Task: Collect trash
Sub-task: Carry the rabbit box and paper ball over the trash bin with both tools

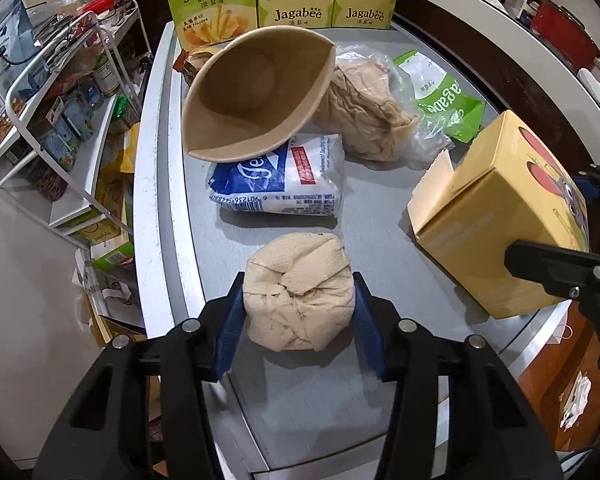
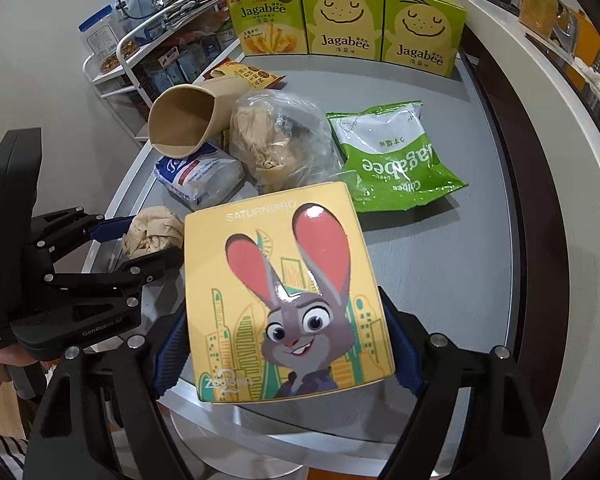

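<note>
The crumpled paper wad (image 1: 298, 292) was clamped tight by the left gripper (image 1: 300, 320), just beside the yellow rabbit box (image 2: 284, 300), itself squeezed between the right gripper (image 2: 288, 344) pads.

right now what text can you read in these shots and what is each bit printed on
"Jagabee": three green boxes at the back.
"Calbee", "5": leftmost green box.
"Jagabee", "Calbee", upside down: green snack bag.
"SATURNBIRD": yellow rabbit box.
"Zootopia 2", partly legible: same box, lower corner.
"GenRobot.AI": left gripper body.
"6 901236...": blue-white tissue pack; the rest is blurred.
The small Chinese print is too small to read.
</note>
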Demonstrator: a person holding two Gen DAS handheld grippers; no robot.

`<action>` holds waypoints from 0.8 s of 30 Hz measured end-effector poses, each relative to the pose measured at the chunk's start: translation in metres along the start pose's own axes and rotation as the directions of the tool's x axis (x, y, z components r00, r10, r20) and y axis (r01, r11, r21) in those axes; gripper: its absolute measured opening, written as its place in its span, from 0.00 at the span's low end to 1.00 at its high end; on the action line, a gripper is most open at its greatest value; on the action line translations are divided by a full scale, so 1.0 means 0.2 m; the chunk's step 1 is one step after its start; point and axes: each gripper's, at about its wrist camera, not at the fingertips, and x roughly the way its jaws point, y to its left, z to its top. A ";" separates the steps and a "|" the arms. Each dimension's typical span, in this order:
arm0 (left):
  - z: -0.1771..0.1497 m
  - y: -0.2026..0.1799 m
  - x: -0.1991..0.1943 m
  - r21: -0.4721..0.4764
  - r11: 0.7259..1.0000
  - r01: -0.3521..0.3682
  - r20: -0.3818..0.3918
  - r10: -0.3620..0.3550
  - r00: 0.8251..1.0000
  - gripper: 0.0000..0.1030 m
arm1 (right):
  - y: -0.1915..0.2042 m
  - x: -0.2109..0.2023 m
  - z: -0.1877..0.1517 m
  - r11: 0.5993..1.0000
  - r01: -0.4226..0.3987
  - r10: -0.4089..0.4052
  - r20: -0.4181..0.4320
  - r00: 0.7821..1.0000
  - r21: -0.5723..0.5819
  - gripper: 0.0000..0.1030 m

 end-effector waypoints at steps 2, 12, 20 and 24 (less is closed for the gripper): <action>-0.01 0.00 -0.01 -0.003 1.000 0.003 0.002 -0.003 1.000 0.50 | 0.00 -0.01 -0.01 1.000 -0.004 0.004 0.002 1.000 0.010 0.78; -0.03 0.00 -0.04 -0.009 1.000 0.007 0.015 -0.007 1.000 0.50 | 0.00 -0.06 -0.04 0.999 -0.014 0.014 0.019 1.000 0.039 0.77; -0.05 0.02 -0.16 -0.043 0.998 0.037 0.057 -0.034 0.998 0.50 | -0.04 -0.16 -0.06 0.993 -0.054 0.048 0.054 0.997 0.104 0.77; -0.07 0.02 -0.24 -0.044 0.998 0.040 0.082 -0.036 0.996 0.50 | -0.04 -0.25 -0.10 0.990 -0.077 0.067 0.085 0.994 0.121 0.77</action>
